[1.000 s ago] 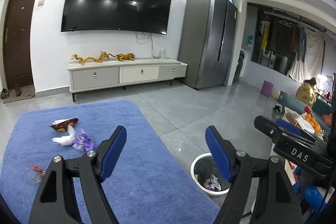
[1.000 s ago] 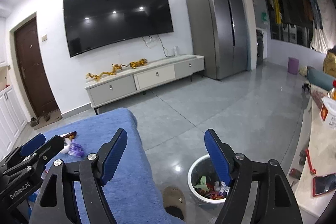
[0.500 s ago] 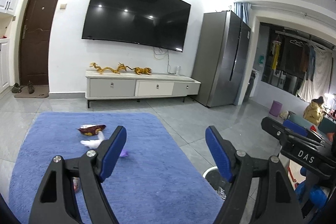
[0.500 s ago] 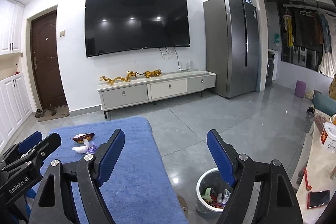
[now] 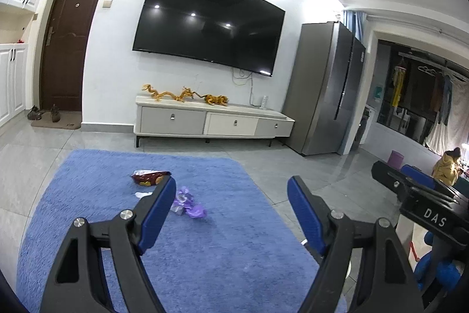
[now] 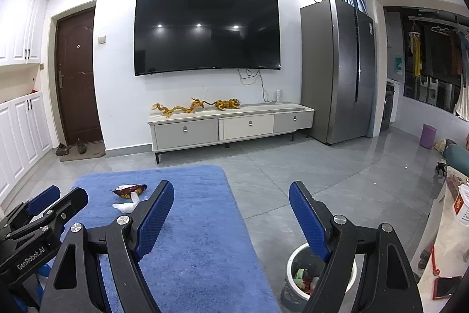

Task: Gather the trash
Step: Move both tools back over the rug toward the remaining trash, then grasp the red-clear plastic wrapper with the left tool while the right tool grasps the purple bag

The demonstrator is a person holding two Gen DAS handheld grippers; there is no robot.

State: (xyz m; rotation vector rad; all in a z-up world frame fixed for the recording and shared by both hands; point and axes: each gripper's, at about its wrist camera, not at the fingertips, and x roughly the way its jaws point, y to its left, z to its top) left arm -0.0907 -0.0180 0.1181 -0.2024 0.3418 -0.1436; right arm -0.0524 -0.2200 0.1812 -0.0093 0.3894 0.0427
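We see a blue rug (image 5: pixel 205 239) on the grey floor, and toward its far left corner lie a dark red snack bag (image 5: pixel 149 177), a white crumpled tissue (image 6: pixel 126 205) and a purple wrapper (image 5: pixel 187 203), close together; off the rug's near right corner stands a white bin (image 6: pixel 290 280) with scraps inside. Our left gripper (image 5: pixel 231 217) is spread wide and empty above the rug, and our right gripper (image 6: pixel 231 220), whose jaws have just been opening, also grasps nothing
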